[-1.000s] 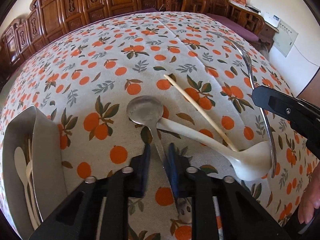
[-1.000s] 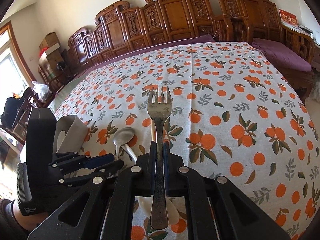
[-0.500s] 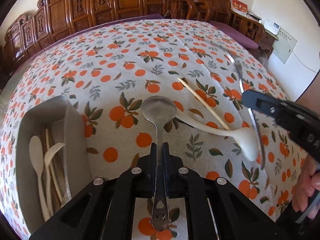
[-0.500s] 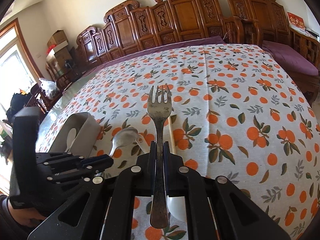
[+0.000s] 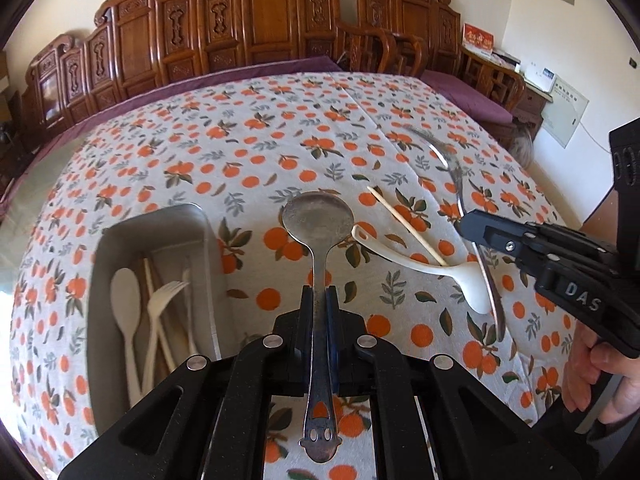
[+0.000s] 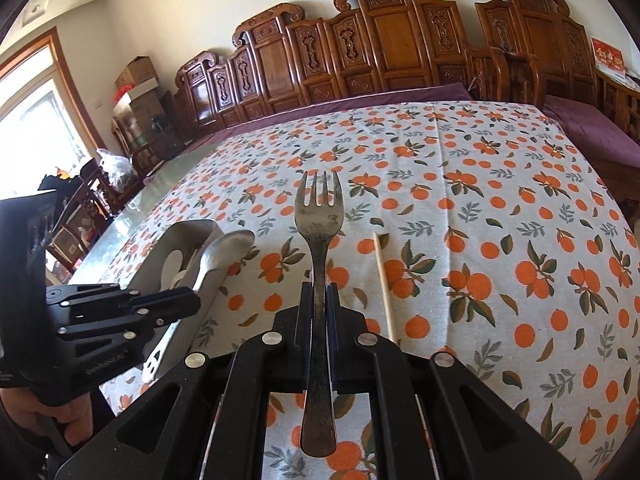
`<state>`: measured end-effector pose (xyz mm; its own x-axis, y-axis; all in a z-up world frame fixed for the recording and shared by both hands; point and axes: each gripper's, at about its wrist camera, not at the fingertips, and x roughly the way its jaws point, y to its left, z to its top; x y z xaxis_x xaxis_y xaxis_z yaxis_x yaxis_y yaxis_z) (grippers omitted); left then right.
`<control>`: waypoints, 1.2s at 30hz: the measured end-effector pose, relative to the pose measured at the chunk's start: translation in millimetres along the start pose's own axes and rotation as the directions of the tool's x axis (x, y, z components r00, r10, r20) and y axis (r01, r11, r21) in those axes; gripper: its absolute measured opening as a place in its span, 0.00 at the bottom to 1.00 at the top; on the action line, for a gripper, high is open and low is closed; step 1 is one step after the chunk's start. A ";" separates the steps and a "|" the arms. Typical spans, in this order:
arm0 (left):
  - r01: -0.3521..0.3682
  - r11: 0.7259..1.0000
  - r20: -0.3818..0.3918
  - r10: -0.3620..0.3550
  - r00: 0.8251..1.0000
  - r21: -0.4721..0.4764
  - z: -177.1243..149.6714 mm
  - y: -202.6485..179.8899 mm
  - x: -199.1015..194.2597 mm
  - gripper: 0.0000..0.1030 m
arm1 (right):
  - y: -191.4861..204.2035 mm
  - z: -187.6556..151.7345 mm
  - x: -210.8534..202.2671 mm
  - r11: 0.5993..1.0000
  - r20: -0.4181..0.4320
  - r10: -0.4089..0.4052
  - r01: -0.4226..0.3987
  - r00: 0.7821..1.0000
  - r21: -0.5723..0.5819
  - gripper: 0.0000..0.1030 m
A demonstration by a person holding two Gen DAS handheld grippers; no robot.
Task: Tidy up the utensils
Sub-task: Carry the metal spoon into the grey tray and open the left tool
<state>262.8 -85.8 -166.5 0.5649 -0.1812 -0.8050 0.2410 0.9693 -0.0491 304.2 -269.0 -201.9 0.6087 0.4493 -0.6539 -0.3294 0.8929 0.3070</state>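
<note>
**Both grippers loaded, tray waiting to the left**

Orange-printed tablecloth (image 5: 280,128) covers the table, with carved wooden chairs (image 5: 256,32) ranged along its far edge.

Nearest in the left wrist view, the left gripper (image 5: 319,312) has its fingers pressed together on the stem of a metal spoon (image 5: 318,224), whose bowl stands out ahead of the fingertips and whose handle end runs back between the arms. It looks lifted clear of the cloth. Just left of those fingers sits the grey tray (image 5: 100,280), holding a white plastic spoon (image 5: 125,292), a white plastic fork (image 5: 160,300) and some sticks. To the right of the fingers a white ladle spoon (image 5: 460,276) lies on the cloth with a single chopstick (image 5: 406,226) touching it.

In the right wrist view, the right gripper (image 6: 319,312) pinches a metal fork (image 6: 319,216) at mid-handle, tines pointing forward and away, also above the cloth. The chopstick lies just right of its fingers; the tray is forward and to the left.

Judged from this, the step in hand is carrying picked-up pieces to the tray. The next move calls for swinging the spoon left over the tray, lining its length with the long side, lowering it and letting go; the fork would follow. Ladle spoon and chopstick remain to be collected.
</note>
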 end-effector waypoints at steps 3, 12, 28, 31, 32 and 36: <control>-0.003 1.000 0.020 0.003 1.000 -0.004 -0.6 5.8 -13.8 0.05 | 10.2 -0.3 -0.5 1.000 0.000 0.015 -0.015 1.000 -0.018 0.08; -0.026 0.999 0.061 0.029 0.998 -0.042 -1.3 34.5 -40.5 0.05 | 40.2 -2.0 -3.0 0.996 0.000 0.061 -0.061 0.998 -0.069 0.08; -0.121 0.984 -0.006 0.121 0.993 -0.128 -14.2 99.1 -9.5 0.05 | 40.0 -3.7 3.2 0.996 -0.016 0.061 -0.062 0.998 -0.070 0.08; -0.139 0.981 -0.034 0.135 0.990 -0.133 -19.0 105.3 4.2 0.05 | 37.1 -3.5 4.4 0.996 -0.017 0.061 -0.063 0.998 -0.067 0.08; -0.141 0.981 -0.041 0.137 0.990 -0.133 -19.9 106.0 6.9 0.05 | 36.9 -3.4 4.5 0.996 -0.018 0.062 -0.063 0.998 -0.067 0.08; -0.153 0.980 -0.070 0.145 0.987 -0.130 -25.1 108.2 20.5 0.05 | 36.1 -3.8 6.4 0.996 -0.023 0.063 -0.064 0.998 -0.069 0.08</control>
<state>280.6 19.5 -203.1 0.5374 -0.0268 -0.8429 0.0473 0.9989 -0.0016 293.5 -234.0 -197.6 0.5701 0.5038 -0.6490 -0.4167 0.8581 0.3000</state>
